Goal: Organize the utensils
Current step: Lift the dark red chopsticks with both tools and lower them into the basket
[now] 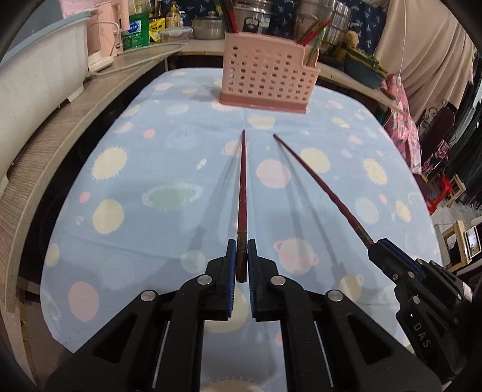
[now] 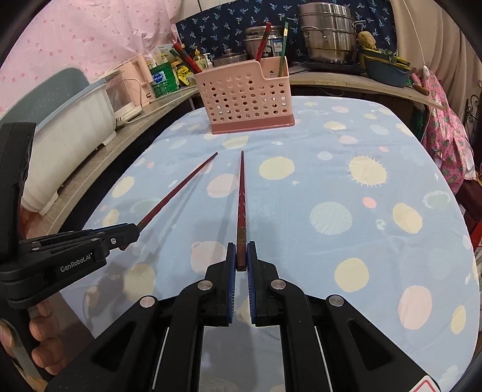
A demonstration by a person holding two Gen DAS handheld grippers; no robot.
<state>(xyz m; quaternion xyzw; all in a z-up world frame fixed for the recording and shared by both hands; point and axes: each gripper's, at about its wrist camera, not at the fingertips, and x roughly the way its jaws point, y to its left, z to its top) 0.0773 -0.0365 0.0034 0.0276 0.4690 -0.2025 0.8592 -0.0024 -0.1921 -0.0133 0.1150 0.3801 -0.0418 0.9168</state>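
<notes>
So my left tongs (image 1: pixel 241 256) are clamped tight on one dark red lacquered chopstick (image 1: pixel 242 193) and my right tongs (image 2: pixel 240 256) are pinched on its twin (image 2: pixel 241 196). Both sticks point out over the bench's blue planet-print cloth (image 2: pixel 376 241), toward the pink perforated plastic utensil caddy (image 2: pixel 244 96) at the far end, which has other chopsticks in it.

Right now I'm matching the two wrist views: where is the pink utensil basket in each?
Left wrist view: pink utensil basket top centre, beyond both chopstick tips.
Right wrist view: same basket upper centre, slightly left.
Shared landmark: the steel stacked pot behind it, to the right.
</notes>
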